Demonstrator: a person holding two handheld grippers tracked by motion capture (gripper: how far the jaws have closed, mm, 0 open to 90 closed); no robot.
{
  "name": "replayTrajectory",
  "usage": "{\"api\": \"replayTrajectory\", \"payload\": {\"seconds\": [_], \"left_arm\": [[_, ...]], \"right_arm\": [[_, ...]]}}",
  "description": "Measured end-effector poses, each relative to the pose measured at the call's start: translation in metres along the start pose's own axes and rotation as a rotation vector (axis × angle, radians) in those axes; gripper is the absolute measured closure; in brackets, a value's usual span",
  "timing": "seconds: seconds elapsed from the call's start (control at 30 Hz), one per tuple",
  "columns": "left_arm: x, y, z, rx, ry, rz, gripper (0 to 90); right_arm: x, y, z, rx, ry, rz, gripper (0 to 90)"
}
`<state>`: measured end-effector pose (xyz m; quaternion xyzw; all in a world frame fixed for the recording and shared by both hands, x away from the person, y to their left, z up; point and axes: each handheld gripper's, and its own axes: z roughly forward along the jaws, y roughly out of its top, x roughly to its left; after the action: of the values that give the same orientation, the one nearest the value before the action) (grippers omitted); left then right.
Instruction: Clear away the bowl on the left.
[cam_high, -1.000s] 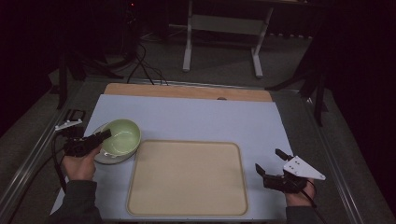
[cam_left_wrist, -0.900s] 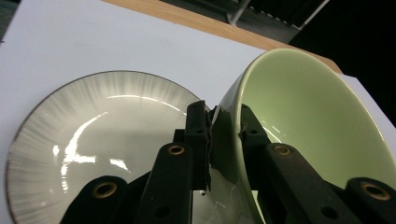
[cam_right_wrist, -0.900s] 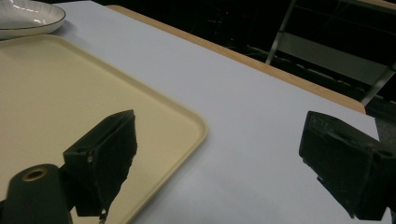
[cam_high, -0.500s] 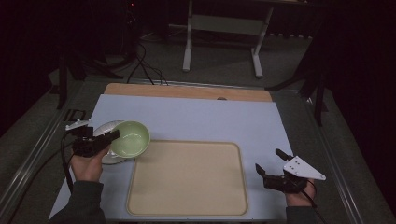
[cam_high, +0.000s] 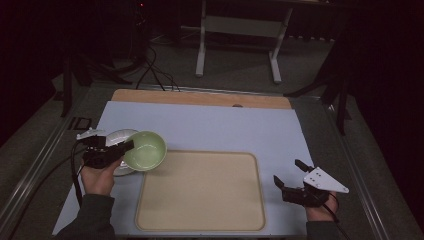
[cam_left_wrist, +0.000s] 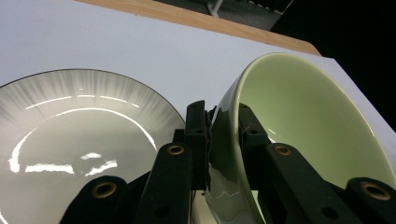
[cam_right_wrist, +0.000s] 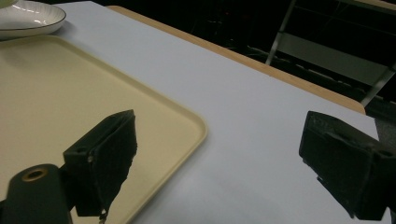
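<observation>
From above, we are holding the green bowl (cam_high: 145, 150) tilted in our left gripper (cam_high: 124, 145), just left of the tray (cam_high: 200, 220) and over the plate (cam_high: 120, 135). In the left gripper view, our fingers (cam_left_wrist: 198, 135) are clamping the bowl's rim. In the right gripper view, the right gripper (cam_right_wrist: 229, 158) is sitting released, well apart beside the tray.

— Are you making out any writing, label or number anywhere?

— No, nothing is reading as text. The green bowl (cam_left_wrist: 299, 140) sitting between the left gripper's (cam_left_wrist: 223, 135) jaws is showing a plain glaze, and the grey plate (cam_left_wrist: 70, 135) just beside it is carrying only radial streaks and a dark rim line.

— And near the right gripper (cam_right_wrist: 224, 158)?

— The beige tray (cam_right_wrist: 56, 93) ahead of it is showing no mark or brand.
</observation>
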<state>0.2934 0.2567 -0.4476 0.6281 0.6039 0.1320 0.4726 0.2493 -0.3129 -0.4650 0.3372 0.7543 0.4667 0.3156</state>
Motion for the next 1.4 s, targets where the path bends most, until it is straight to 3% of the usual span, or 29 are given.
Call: {"api": "replayTrajectory", "payload": {"seconds": [1.4], "left_arm": [[-0.031,-0.009,0.019,0.075,-0.058,0.086,79.7]], "right_arm": [[0.0,0.0,-0.001,-0.002,0.001,-0.002,10.9]]}}
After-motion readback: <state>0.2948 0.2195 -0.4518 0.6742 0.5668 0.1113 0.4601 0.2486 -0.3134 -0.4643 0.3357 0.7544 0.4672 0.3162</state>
